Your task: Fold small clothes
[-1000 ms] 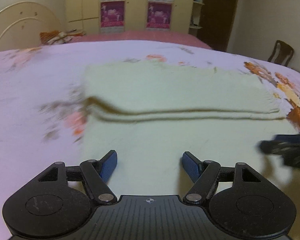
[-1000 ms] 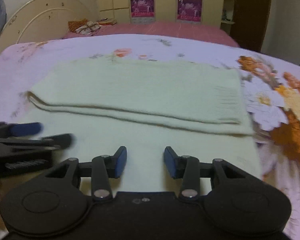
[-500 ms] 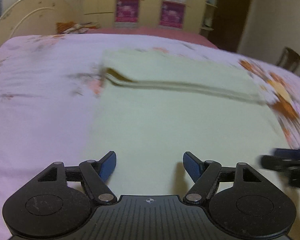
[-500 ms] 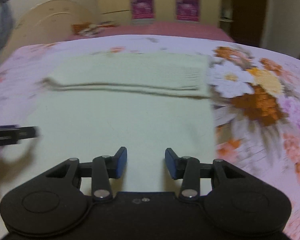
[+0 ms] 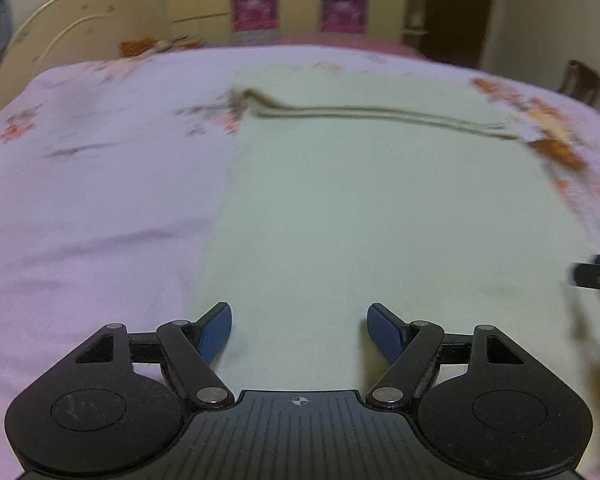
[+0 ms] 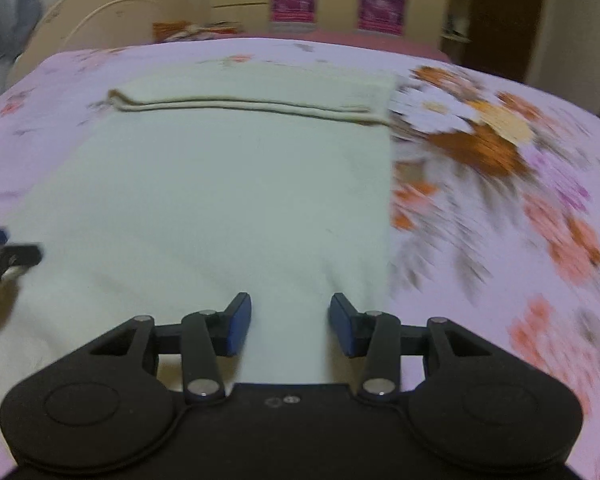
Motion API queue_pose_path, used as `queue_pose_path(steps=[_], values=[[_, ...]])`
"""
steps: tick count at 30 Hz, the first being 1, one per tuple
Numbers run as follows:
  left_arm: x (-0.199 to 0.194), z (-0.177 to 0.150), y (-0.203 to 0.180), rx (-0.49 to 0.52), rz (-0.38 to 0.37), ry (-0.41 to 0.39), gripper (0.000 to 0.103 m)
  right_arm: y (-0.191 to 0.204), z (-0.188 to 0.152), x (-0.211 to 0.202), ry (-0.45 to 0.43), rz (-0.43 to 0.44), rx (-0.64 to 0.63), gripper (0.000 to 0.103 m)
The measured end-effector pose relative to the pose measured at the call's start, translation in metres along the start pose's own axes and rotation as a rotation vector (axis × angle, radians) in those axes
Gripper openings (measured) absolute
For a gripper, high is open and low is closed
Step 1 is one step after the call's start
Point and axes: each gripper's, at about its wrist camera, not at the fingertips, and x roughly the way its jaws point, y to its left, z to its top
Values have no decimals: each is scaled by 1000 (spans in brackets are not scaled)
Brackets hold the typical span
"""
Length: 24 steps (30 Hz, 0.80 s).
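1. Two grippers here, so left wrist view first. The left gripper (image 5: 299, 330) sits low over the near part of a pale cream garment (image 5: 380, 208), blue fingers (image 5: 216, 330) spread wide with nothing between them but the cloth underneath. Can't tell if the tips actually touch the fabric.
2. Same view: the garment lies flat on the bed (image 5: 92, 200), on a lilac floral sheet. Its far part is folded back over itself, and the fold edge (image 5: 380, 114) runs across as a doubled line toward the far edge of the bed. The garment's left edge falls roughly in line with the left finger.
3. At the right border of that view, the tip of the right gripper (image 5: 598, 274) pokes in, blurry, over the garment's right side.
4. Right wrist view: the right gripper (image 6: 290, 326) is over the near right part of the garment (image 6: 220, 200), fingers (image 6: 238, 326) parted, not pinching anything. The garment's right edge runs just right of the right finger.
5. Same view: the left gripper (image 6: 10, 258) shows at the left border, too blurry to read. Big orange flowers (image 6: 480, 144) on the sheet lie just beside the garment's right edge, and a cream headboard (image 6: 100, 12) stands past the far left corner of the bed.
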Motion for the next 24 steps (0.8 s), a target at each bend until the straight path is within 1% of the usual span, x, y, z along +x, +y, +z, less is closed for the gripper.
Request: queue_pose_path(steps=[3, 5, 7, 8, 10, 13, 17, 20, 23, 24], values=[[-2, -3, -16, 41, -78, -19, 75, 29, -2, -14, -35, 46, 13, 42], [0, -9, -22, 70, -111, -11, 75, 53, -4, -16, -37, 67, 5, 42], [-2, -17, -21, 86, -124, 9, 75, 74, -11, -19, -20, 78, -5, 42], [-6, -25, -18, 101, -128, 0, 75, 81, -17, -20, -6, 70, -14, 42], [-14, -35, -10, 116, -134, -1, 75, 89, -31, -18, 44, 24, -43, 43], [-28, -47, 1, 124, -146, 1, 75, 84, -50, -34, 32, -29, -29, 46], [-37, -53, 11, 110, -149, 22, 75, 70, -64, -52, 47, -97, 42, 47], [-44, -52, 15, 97, -123, 38, 75, 68, -71, -63, 56, -127, 78, 47], [-53, -50, 24, 67, -101, 25, 75, 67, -75, -75, 52, -145, 116, 49], [-56, -49, 27, 61, -92, 16, 78, 64, -75, -80, 41, -147, 140, 49]])
